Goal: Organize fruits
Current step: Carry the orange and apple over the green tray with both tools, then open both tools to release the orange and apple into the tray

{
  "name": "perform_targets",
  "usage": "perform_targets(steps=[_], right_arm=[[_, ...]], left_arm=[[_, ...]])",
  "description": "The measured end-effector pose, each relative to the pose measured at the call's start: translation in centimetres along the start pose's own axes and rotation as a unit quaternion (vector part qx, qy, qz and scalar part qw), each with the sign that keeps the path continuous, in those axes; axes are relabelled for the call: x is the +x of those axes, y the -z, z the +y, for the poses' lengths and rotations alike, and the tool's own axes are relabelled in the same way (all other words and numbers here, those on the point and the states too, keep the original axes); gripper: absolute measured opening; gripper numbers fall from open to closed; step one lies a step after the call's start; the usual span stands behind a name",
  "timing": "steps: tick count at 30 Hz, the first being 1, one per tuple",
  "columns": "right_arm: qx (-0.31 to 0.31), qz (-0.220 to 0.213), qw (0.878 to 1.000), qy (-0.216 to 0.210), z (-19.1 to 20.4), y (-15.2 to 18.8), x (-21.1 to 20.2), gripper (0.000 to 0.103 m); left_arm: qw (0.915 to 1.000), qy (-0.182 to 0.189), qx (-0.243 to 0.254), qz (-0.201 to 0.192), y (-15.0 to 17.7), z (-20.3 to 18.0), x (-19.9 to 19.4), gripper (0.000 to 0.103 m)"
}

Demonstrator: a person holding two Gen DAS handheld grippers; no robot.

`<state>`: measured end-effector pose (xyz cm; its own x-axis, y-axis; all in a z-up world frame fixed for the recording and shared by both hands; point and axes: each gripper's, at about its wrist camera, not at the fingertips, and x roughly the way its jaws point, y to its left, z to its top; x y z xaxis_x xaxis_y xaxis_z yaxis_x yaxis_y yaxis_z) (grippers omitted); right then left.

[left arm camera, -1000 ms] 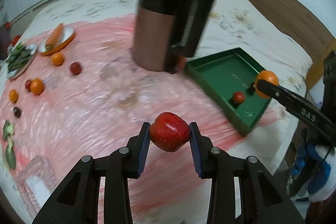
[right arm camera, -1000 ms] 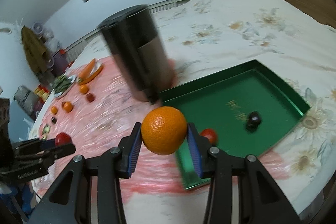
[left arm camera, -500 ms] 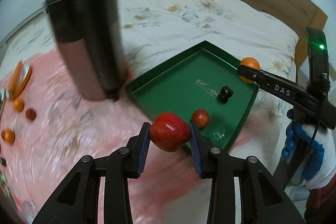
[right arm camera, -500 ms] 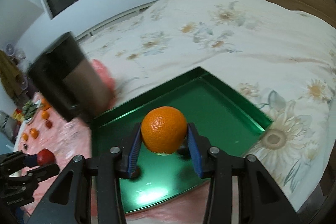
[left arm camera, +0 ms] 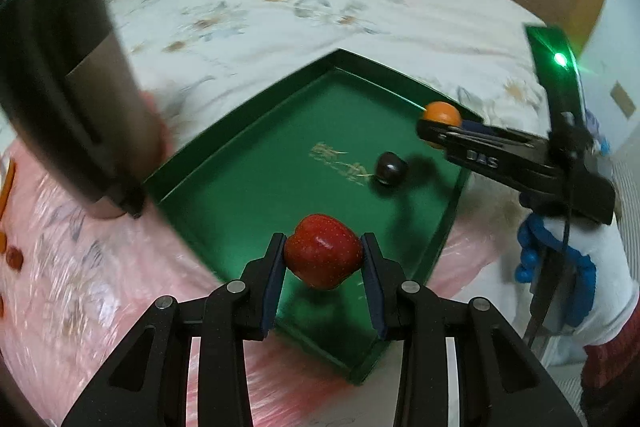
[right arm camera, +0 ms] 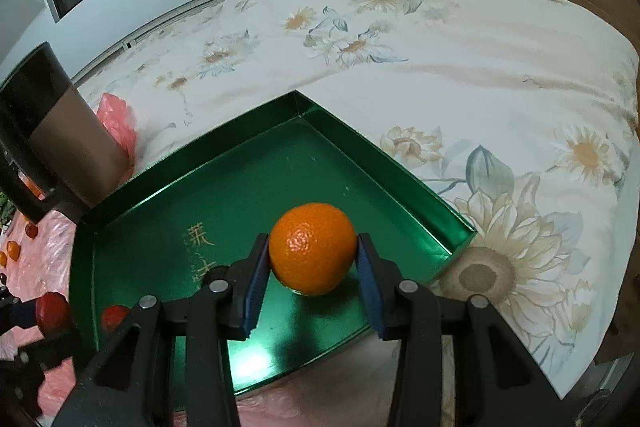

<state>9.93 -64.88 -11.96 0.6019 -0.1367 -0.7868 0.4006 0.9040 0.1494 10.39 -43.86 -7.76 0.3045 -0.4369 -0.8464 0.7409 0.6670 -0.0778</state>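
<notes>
Left gripper [left arm camera: 323, 259] clamps a strawberry [left arm camera: 322, 251] above the near corner of the green tray [left arm camera: 248, 131]. Right gripper [right arm camera: 313, 263] clamps an orange [right arm camera: 312, 249] above the tray's middle; a dark fruit [left arm camera: 391, 167] lies inside.

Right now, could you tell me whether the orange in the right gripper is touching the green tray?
Cannot tell. The right wrist view shows the orange over the green tray, but no plain gap or contact.
</notes>
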Motion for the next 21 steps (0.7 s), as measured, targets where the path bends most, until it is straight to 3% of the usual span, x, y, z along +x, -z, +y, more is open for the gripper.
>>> perform_targets(steps=[8, 21], right_arm=[[-0.012, 0.007, 1.000, -0.002, 0.0, 0.6, 0.9, 0.053], [-0.027, 0.007, 1.000, 0.007, 0.3, 1.1, 0.7, 0.054]], left_arm=[[0.9991, 0.004, 0.041, 0.010, -1.2, -3.1, 2.1, 0.032], [0.9965, -0.024, 0.075, 0.030, 0.2, -4.9, 3.5, 0.032]])
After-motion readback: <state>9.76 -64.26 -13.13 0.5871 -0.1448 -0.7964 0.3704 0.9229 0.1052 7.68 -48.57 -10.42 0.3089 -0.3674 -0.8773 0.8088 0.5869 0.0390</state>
